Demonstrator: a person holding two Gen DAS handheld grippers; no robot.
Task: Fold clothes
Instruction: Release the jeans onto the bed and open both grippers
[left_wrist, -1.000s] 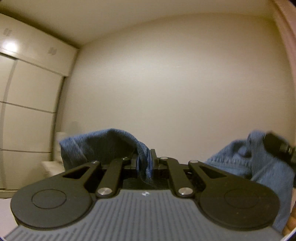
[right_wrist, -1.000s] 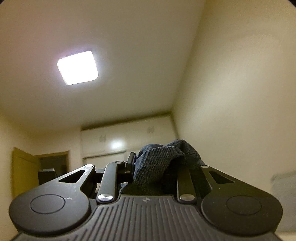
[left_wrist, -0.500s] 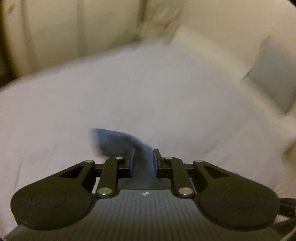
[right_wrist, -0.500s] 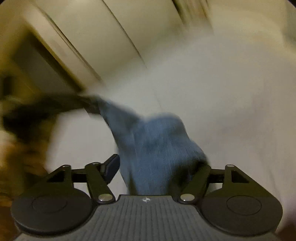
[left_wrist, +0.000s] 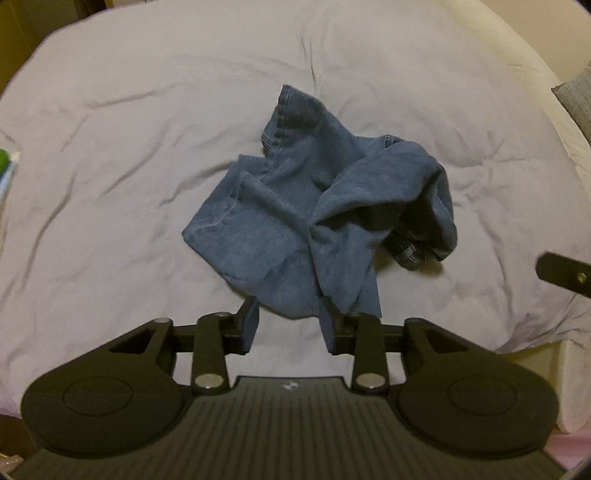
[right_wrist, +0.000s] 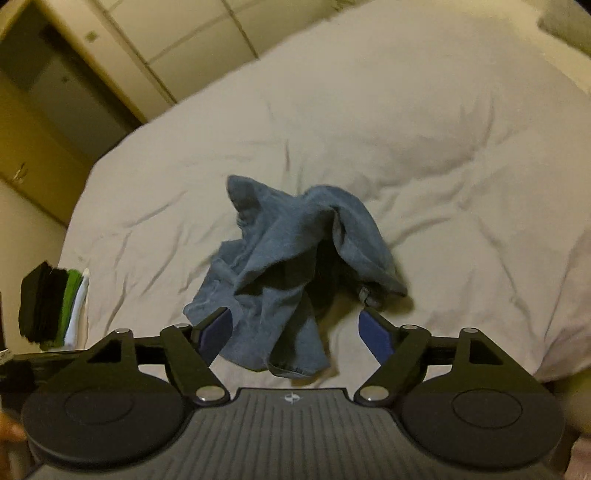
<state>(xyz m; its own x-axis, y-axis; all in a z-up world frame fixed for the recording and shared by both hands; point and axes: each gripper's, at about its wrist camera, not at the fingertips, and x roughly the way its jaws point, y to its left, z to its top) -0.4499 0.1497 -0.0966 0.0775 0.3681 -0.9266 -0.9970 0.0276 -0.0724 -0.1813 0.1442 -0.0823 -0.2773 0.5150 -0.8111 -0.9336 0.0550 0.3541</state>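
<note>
**Operator:** Two tongs status, please, and garment location.

**Technician:** Left tongs (left_wrist: 288, 325): fingers apart, holding nothing, just at the near hem of the jeans (left_wrist: 314, 218). Right tongs (right_wrist: 295, 332): fingers spread wide, also holding nothing, with denim lying between and beyond them. The jeans sit crumpled on the bed (left_wrist: 110, 147), around its middle and toward the near edge, well apart from the stacked clothes (right_wrist: 55, 306) at the left edge.

**Operator:** Garment condition?

**Technician:** Blue denim, bunched, one portion domed up over a dark hollow, one seamed end pointing to the far side. Not folded.

**Operator:** Recommended procedure?

**Technician:** My judgement: grip two separated points on one hem or the waistband, single layer per tongs, then draw apart so the cloth lies flat before any fold. Avoid pinching bunched layers.
</note>
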